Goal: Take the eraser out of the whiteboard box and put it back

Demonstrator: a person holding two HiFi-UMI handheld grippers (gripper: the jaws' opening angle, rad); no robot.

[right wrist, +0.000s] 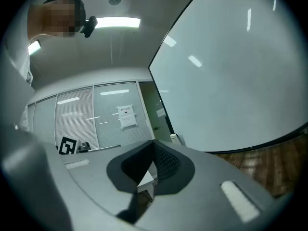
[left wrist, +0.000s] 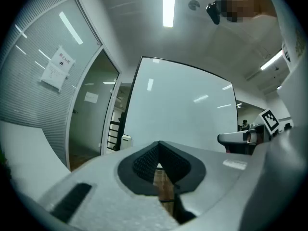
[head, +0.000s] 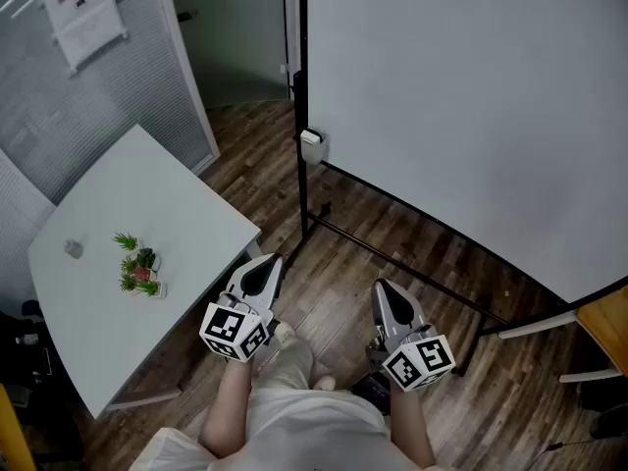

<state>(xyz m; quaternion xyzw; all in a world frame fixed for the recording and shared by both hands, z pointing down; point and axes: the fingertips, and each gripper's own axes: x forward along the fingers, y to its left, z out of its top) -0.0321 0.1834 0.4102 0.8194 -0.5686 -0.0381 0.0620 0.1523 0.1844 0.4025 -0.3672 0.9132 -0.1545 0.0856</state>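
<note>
The big whiteboard (head: 461, 96) stands on a black frame ahead of me. A small white whiteboard box (head: 310, 146) hangs at its lower left edge; it also shows small in the left gripper view as the box (left wrist: 126, 139) and in the right gripper view as the box (right wrist: 177, 138). No eraser is visible; the box's inside is hidden. My left gripper (head: 267, 263) and right gripper (head: 383, 290) are held level, close to my body, well short of the box. Both are shut with nothing between the jaws, as the left gripper (left wrist: 159, 165) and right gripper (right wrist: 153, 165) views show.
A white table (head: 108, 292) with a small potted plant (head: 139, 268) and a grey object (head: 74, 249) stands at my left. A glass wall with a posted paper (head: 86, 10) and a doorway lie beyond. The whiteboard's black foot bar (head: 392, 258) crosses the wood floor.
</note>
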